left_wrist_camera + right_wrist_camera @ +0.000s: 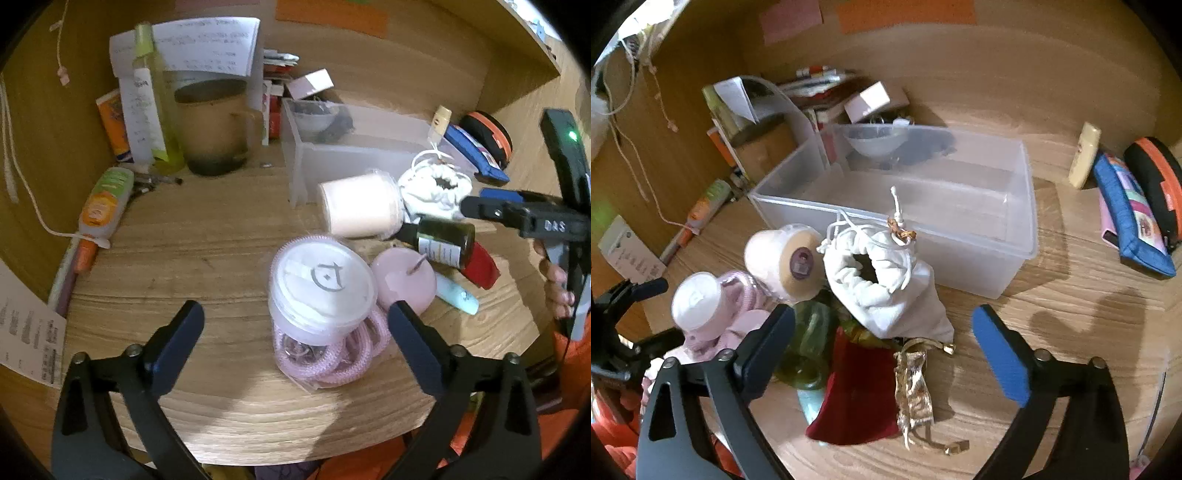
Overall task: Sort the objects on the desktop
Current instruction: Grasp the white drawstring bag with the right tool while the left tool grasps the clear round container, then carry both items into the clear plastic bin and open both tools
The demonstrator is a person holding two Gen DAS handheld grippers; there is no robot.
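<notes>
Left wrist: jar (320, 291) between spread left tongs (295, 314).

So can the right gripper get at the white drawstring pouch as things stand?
Probably yes: the right gripper is open, the white drawstring pouch lies on top of the pile just ahead, nothing covering it.
</notes>
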